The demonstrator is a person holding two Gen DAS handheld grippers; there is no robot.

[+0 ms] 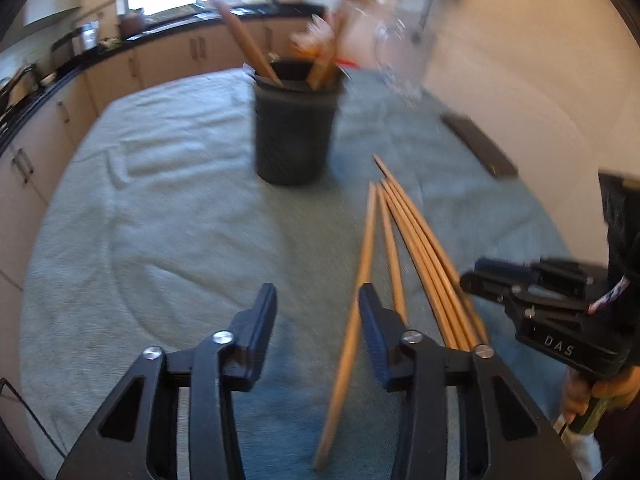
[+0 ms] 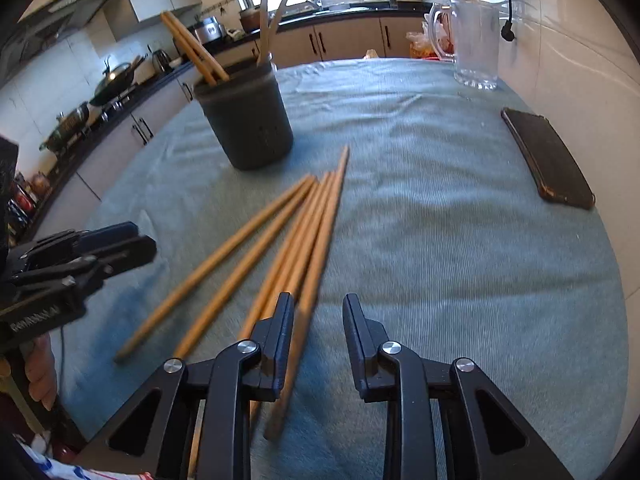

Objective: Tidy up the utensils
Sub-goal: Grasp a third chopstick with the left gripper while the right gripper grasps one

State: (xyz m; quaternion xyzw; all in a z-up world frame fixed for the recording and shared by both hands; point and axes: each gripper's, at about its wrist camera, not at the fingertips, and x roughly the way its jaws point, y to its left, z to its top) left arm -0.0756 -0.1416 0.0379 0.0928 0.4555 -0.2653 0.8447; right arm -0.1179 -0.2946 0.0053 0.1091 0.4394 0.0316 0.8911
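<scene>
Both grippers, left (image 1: 318, 306) and right (image 2: 318, 314), hovered with fingers spread and empty over loose chopsticks (image 2: 280, 252) lying near the dark holder (image 2: 248, 120) on the tabletop (image 2: 440, 240).

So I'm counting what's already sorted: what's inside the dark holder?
Two wooden chopsticks lean out of the dark holder, beside two pale thin handles. Its wall hides their lower ends.

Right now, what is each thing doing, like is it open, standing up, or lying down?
Left hand-held gripper: open, empty.
Right hand-held gripper: open, empty.
Loose chopsticks: lying flat on the cloth.
Utensil holder: upright, chopsticks inside.
Glass pitcher: upright.
Phone: lying flat.
</scene>
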